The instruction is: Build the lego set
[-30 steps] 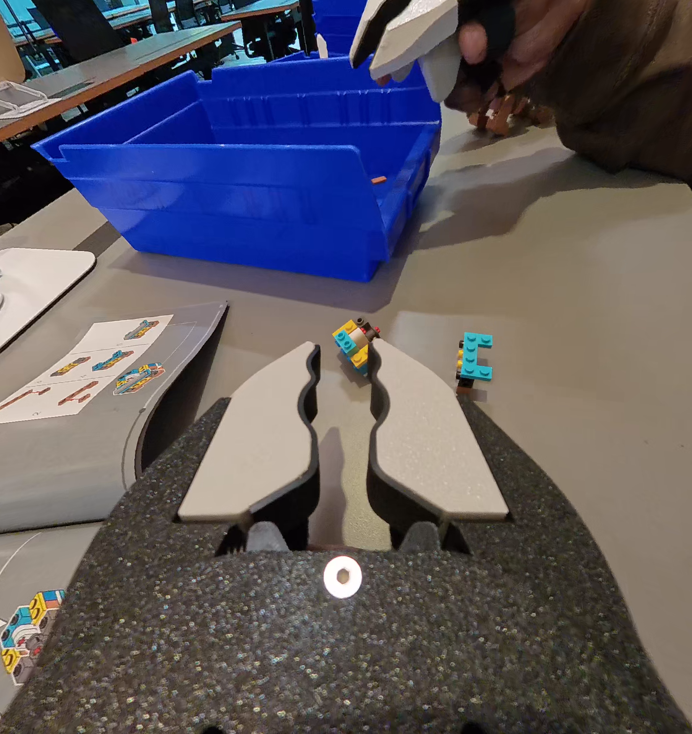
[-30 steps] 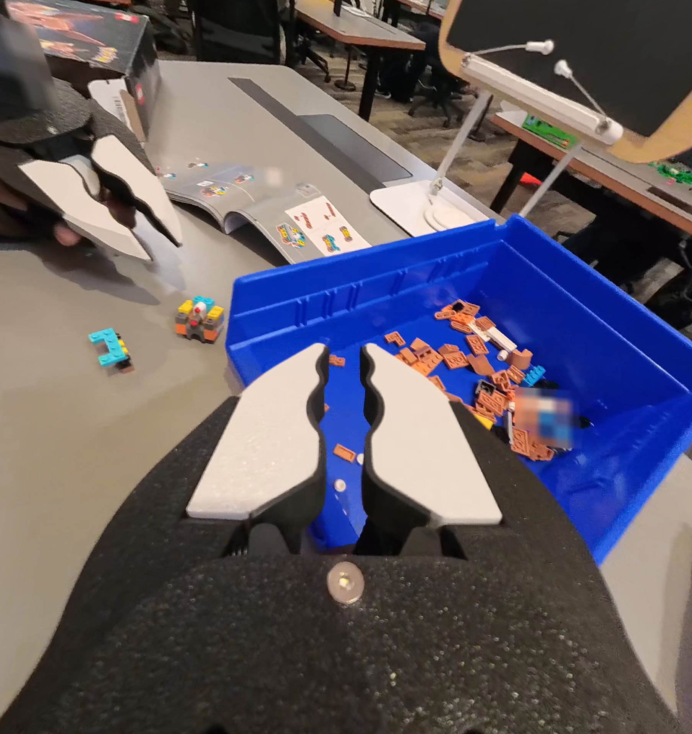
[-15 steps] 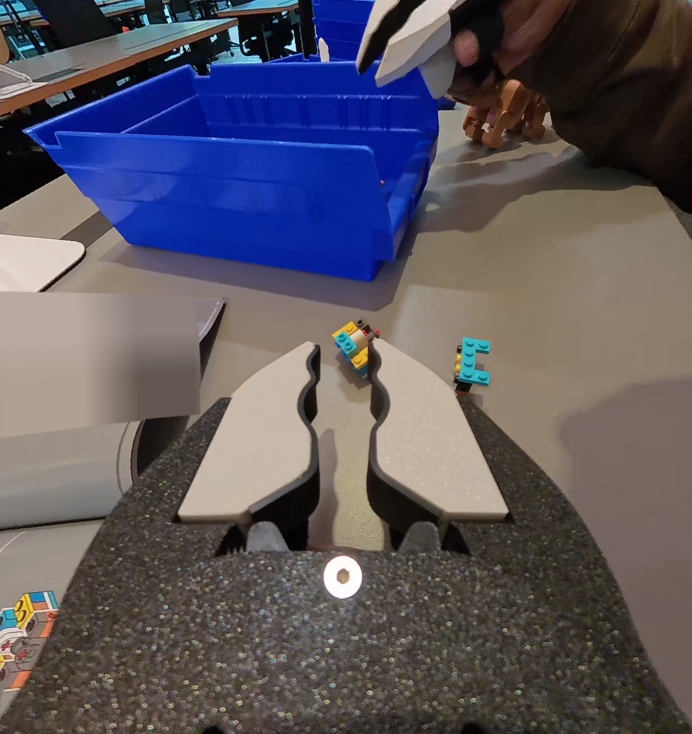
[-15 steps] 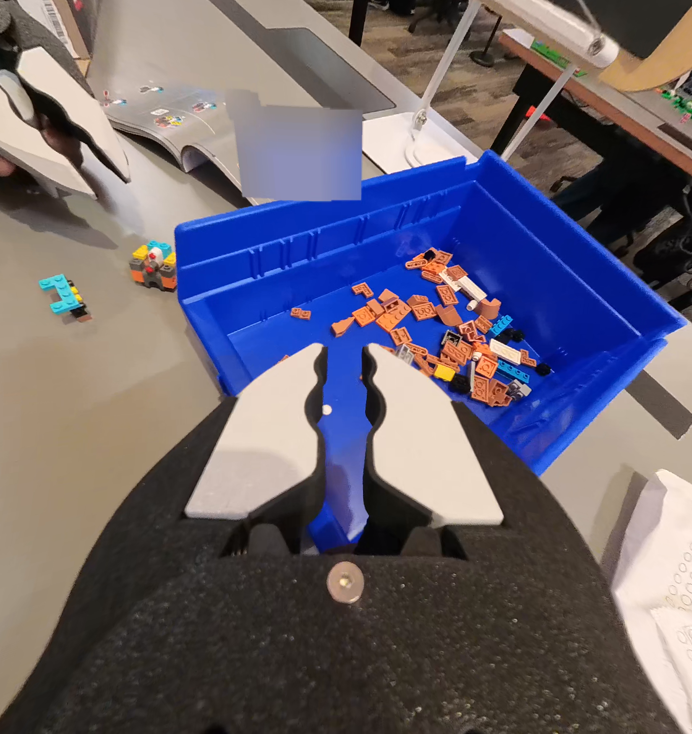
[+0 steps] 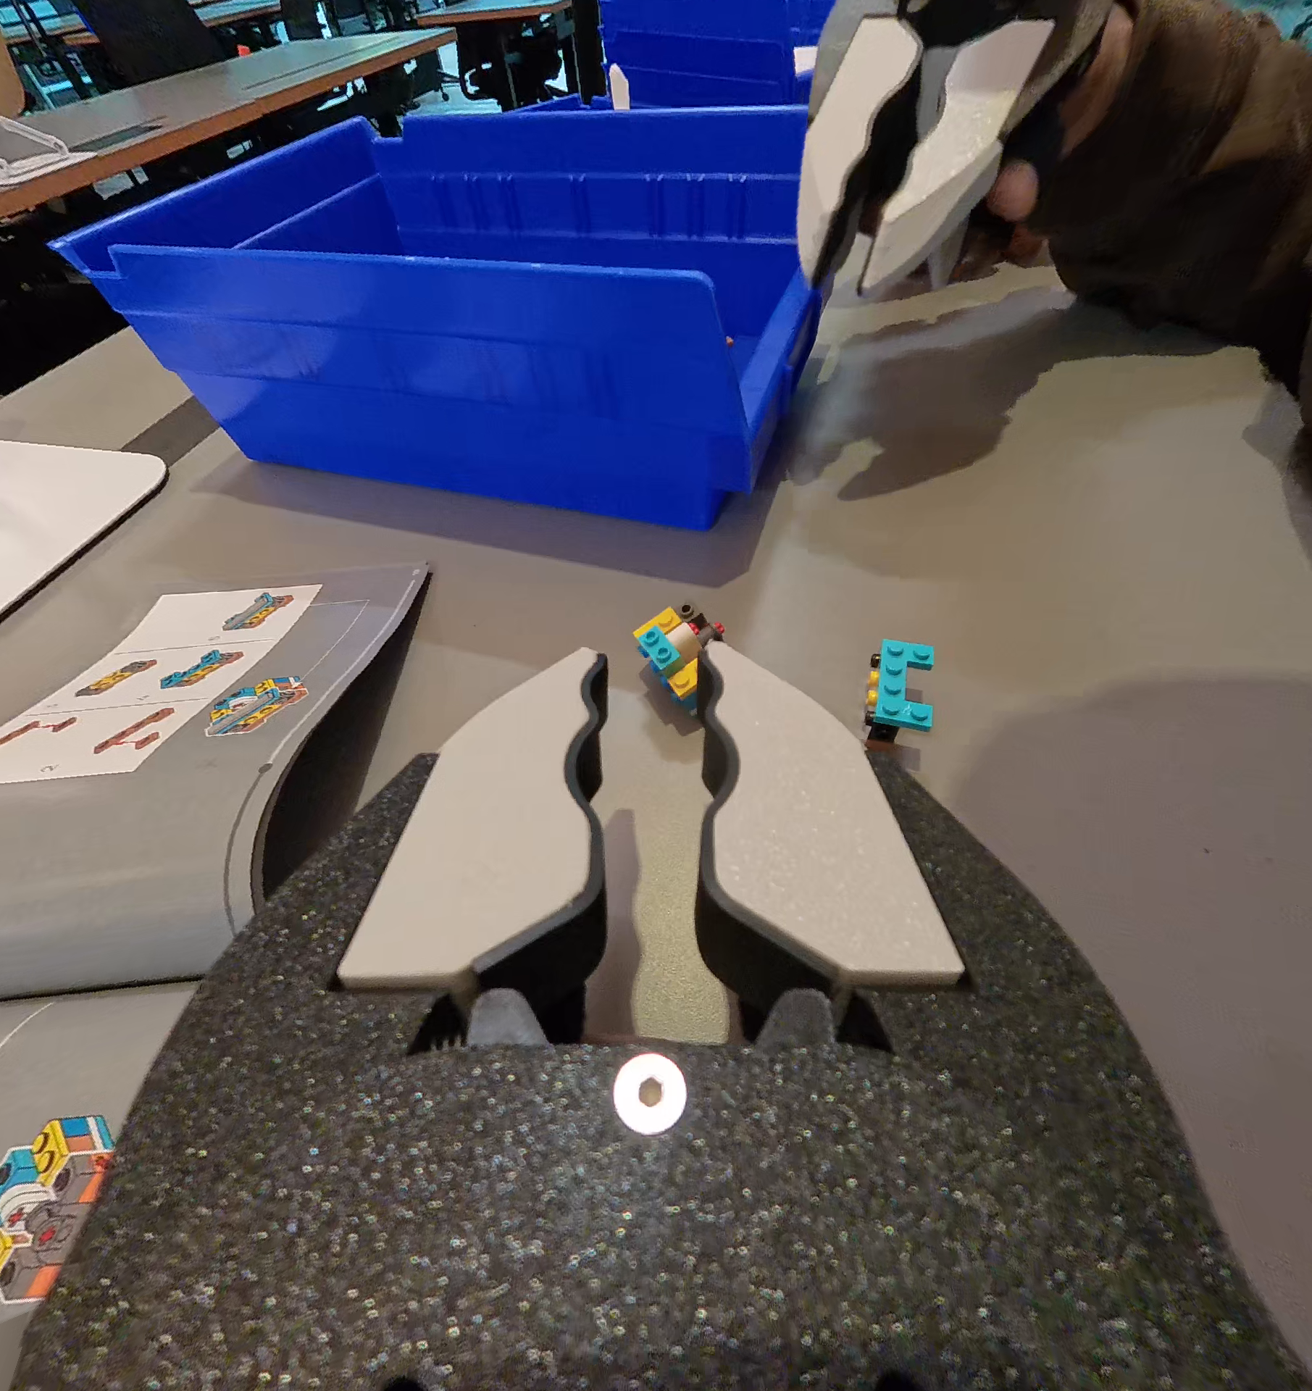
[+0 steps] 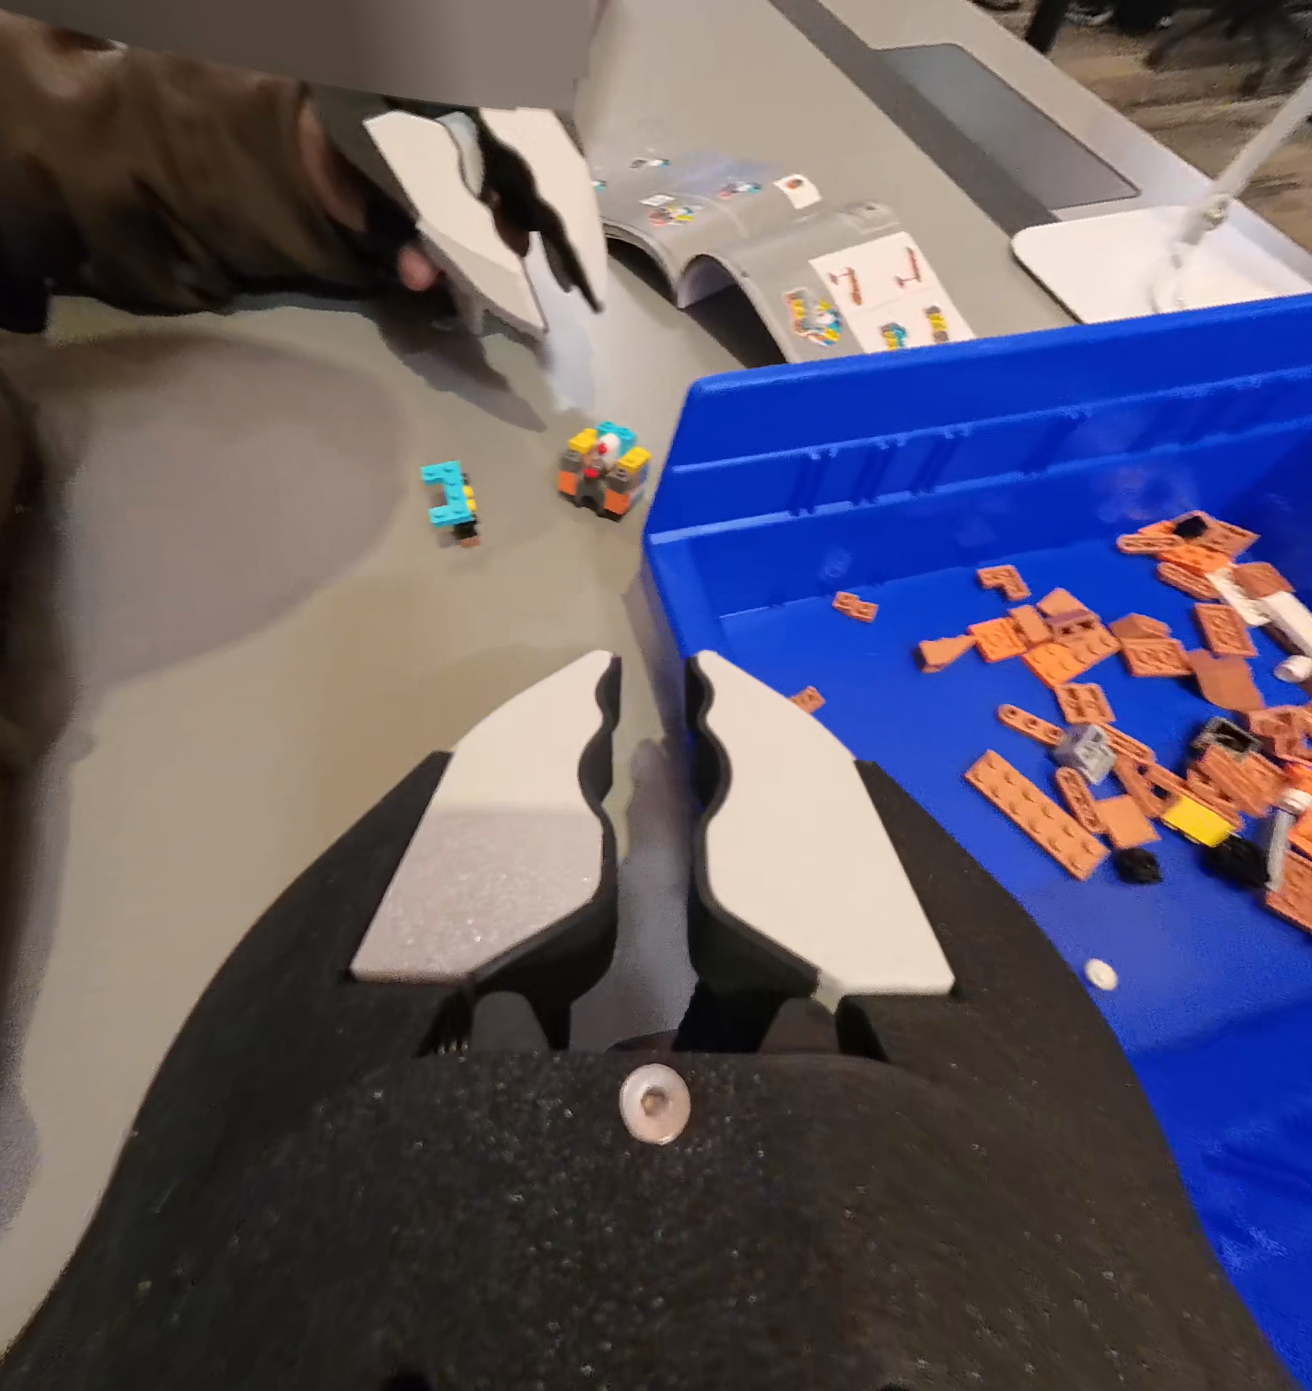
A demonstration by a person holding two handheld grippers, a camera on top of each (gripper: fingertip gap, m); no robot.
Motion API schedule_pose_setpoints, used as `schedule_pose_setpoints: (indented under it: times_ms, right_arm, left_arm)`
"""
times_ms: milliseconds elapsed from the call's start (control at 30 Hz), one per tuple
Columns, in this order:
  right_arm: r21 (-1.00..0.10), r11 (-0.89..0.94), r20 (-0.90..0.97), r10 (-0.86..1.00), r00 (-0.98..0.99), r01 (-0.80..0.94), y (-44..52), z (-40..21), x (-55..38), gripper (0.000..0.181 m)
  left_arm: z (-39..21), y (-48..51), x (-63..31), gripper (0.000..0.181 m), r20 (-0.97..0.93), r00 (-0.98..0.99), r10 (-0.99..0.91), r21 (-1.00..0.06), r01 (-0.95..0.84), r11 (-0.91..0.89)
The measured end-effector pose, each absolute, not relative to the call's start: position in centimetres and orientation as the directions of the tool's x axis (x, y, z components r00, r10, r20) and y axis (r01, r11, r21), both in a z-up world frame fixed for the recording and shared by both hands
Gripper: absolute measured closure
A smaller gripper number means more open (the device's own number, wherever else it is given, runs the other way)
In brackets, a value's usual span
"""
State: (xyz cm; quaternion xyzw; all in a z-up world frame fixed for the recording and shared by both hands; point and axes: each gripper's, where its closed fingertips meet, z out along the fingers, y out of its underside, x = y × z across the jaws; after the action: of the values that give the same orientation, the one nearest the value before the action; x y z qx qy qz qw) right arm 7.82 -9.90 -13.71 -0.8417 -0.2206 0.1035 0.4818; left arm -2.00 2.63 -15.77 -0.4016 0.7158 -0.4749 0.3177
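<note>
A small multi-colour lego assembly lies on the grey table just past my left gripper's right fingertip. A teal notched plate on a small stack lies to its right. My left gripper is open and empty, low over the table. My right gripper is open and empty, above the near-left corner of the blue bin. The bin holds several loose orange-brown bricks. The right wrist view also shows the assembly, the teal piece and my left gripper.
An open instruction booklet lies left of the left gripper. A white lamp base stands beyond the bin. The blue bin sits behind the lego pieces. A person's brown sleeve holds the right gripper at the top right. My hands' fingertips stand some 15 centimetres from each other. My right tips are about 15 centimetres from the teal piece, my left tips only 7 centimetres.
My right gripper has swung left and down, from over the bin's inside to its near-left corner. My left gripper has stayed almost still by the assembly.
</note>
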Motion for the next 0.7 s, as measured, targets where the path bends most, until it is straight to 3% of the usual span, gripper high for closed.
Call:
schedule_pose_setpoints:
  times_ms: [233,533,700]
  right_arm:
    - [-0.829,-0.469,-0.014,0.561,0.827,0.304,-10.0,-16.2,5.5,0.166]
    - [-0.815,-0.461,-0.007,0.614,0.79,0.351,-10.5,-17.7,4.5,0.169]
    - [-0.806,-0.478,-0.017,0.609,0.793,0.35,-10.9,-18.3,4.9,0.169]
  left_arm:
    - [-15.7,2.7,-2.0,0.159,-0.07,-0.474,-0.878,-0.938,-0.269,0.219]
    - [-15.7,2.3,-2.3,0.181,-0.074,-0.506,-0.859,-0.936,-0.262,0.235]
    - [-15.7,2.2,-2.4,0.181,-0.066,-0.513,-0.856,-0.936,-0.265,0.231]
